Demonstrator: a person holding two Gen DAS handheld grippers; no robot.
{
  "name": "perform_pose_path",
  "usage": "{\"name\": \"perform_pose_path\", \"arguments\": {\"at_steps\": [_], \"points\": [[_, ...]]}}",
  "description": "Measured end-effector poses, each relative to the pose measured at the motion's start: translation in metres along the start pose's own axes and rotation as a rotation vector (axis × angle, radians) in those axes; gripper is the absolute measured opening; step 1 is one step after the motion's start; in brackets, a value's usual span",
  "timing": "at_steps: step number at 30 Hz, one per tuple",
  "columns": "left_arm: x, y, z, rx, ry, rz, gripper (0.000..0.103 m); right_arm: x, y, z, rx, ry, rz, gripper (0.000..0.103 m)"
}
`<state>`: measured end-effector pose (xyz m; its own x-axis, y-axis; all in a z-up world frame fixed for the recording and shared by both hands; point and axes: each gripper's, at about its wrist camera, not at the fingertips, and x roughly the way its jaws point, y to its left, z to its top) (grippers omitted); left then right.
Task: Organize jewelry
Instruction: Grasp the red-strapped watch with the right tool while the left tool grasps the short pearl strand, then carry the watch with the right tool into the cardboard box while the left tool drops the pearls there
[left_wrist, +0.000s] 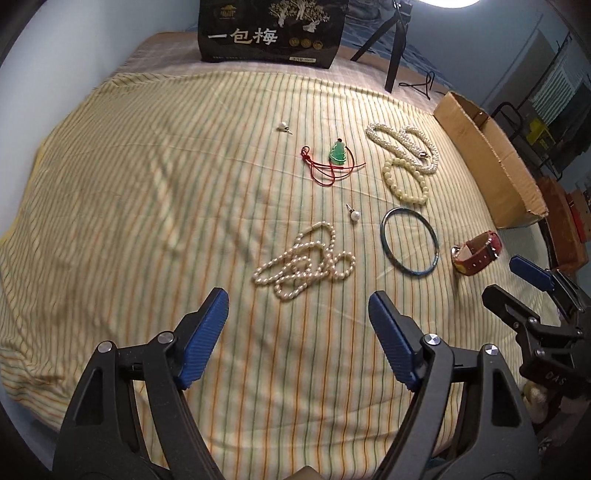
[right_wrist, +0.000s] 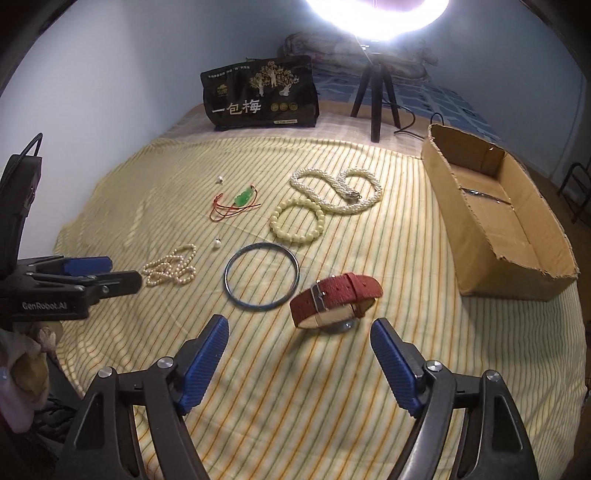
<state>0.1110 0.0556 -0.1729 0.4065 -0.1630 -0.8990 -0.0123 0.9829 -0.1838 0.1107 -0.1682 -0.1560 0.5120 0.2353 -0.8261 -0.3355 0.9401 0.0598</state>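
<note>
Both jaws stand spread and hold nothing: the left gripper (left_wrist: 297, 325) near a tangled pearl strand (left_wrist: 303, 264), the right gripper (right_wrist: 299, 354) near a red textured-strap watch (right_wrist: 334, 299). On the striped cloth (right_wrist: 332, 387) lie seven pieces: two pearl stud earrings (left_wrist: 355, 216), one green pendant on red cord (left_wrist: 338, 153), one woven pearl necklace (right_wrist: 336, 188), one cream bead bracelet (right_wrist: 297, 219), one thin blue bangle (right_wrist: 262, 275). One open cardboard box (right_wrist: 498, 221) stands at right.
</note>
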Motion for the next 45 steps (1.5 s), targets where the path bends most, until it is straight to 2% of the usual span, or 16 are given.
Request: {"name": "perform_pose_path", "arguments": {"at_steps": [6, 10, 15, 20, 22, 25, 27, 29, 31, 32, 34, 38, 45], "points": [[0.027, -0.006, 0.006, 0.005, 0.035, 0.041, 0.081, 0.014, -0.004, 0.004, 0.021, 0.028, -0.002, 0.081], [0.046, -0.002, 0.010, -0.026, 0.065, 0.069, 0.081, 0.020, -0.009, 0.006, 0.045, 0.040, 0.003, 0.081], [0.056, -0.008, 0.015, -0.013, 0.041, 0.125, 0.081, 0.028, -0.013, 0.010, 0.069, 0.057, 0.001, 0.081], [0.058, -0.007, 0.017, -0.012, 0.025, 0.135, 0.079, 0.033, -0.014, 0.014, 0.079, 0.069, 0.004, 0.078], [0.058, -0.009, 0.018, -0.006, 0.016, 0.143, 0.073, 0.035, -0.014, 0.015, 0.082, 0.074, 0.003, 0.074], [0.057, -0.009, 0.020, -0.011, 0.006, 0.146, 0.059, 0.039, -0.014, 0.015, 0.093, 0.087, 0.020, 0.062], [0.056, -0.006, 0.020, -0.020, 0.003, 0.134, 0.055, 0.043, -0.013, 0.014, 0.093, 0.099, 0.031, 0.044], [0.055, -0.003, 0.022, -0.021, -0.009, 0.139, 0.040, 0.046, -0.011, 0.013, 0.089, 0.111, 0.043, 0.029], [0.053, 0.000, 0.023, -0.023, -0.014, 0.134, 0.021, 0.046, -0.010, 0.013, 0.092, 0.106, 0.057, 0.020], [0.052, 0.003, 0.023, -0.031, -0.014, 0.127, 0.017, 0.045, -0.011, 0.013, 0.098, 0.104, 0.073, 0.014], [0.051, 0.007, 0.025, -0.051, -0.012, 0.102, 0.011, 0.043, -0.011, 0.013, 0.108, 0.099, 0.084, 0.012], [0.045, 0.014, 0.024, -0.070, -0.012, 0.078, 0.009, 0.038, -0.013, 0.015, 0.111, 0.088, 0.098, 0.006], [0.016, 0.014, 0.021, -0.068, -0.069, 0.056, 0.006, 0.016, -0.012, 0.022, 0.094, 0.037, 0.117, 0.006]]}}
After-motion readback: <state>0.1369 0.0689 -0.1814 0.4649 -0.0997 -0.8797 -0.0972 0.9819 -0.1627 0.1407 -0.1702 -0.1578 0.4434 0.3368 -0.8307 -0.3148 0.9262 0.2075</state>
